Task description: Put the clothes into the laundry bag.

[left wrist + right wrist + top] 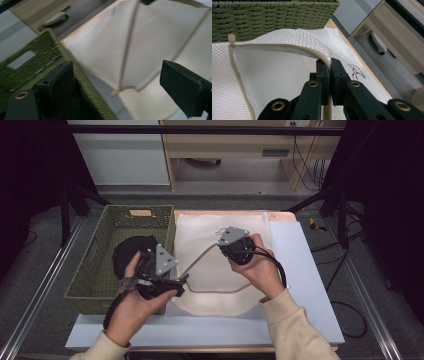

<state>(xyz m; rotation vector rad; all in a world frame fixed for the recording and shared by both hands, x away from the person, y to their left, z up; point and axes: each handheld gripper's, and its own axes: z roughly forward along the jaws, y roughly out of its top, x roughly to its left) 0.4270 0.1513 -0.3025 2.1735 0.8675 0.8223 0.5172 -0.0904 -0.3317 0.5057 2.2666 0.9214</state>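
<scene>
A white mesh bag (pixel 220 270) with a beige zipper (pixel 197 257) lies on the table, right of a green woven basket (pixel 90 265). My right gripper (pixel 220 246) is shut on the bag's zippered edge and holds it lifted. In the right gripper view the jaws (pixel 330 65) pinch that edge, and the zipper pull (pixel 231 38) sits at the far end near the basket (pixel 274 17). My left gripper (pixel 177 282) hovers at the basket's near right corner. Its jaws (pixel 120 82) stand wide open with nothing between them, above the bag (pixel 105 50) and the basket rim (pixel 42 55).
A black garment (pixel 127 252) lies inside the basket. The bag rests on a white board (pixel 310 285) over the table. Wooden furniture (pixel 225 145) stands beyond the far edge, and cables (pixel 345 270) trail on the floor at right.
</scene>
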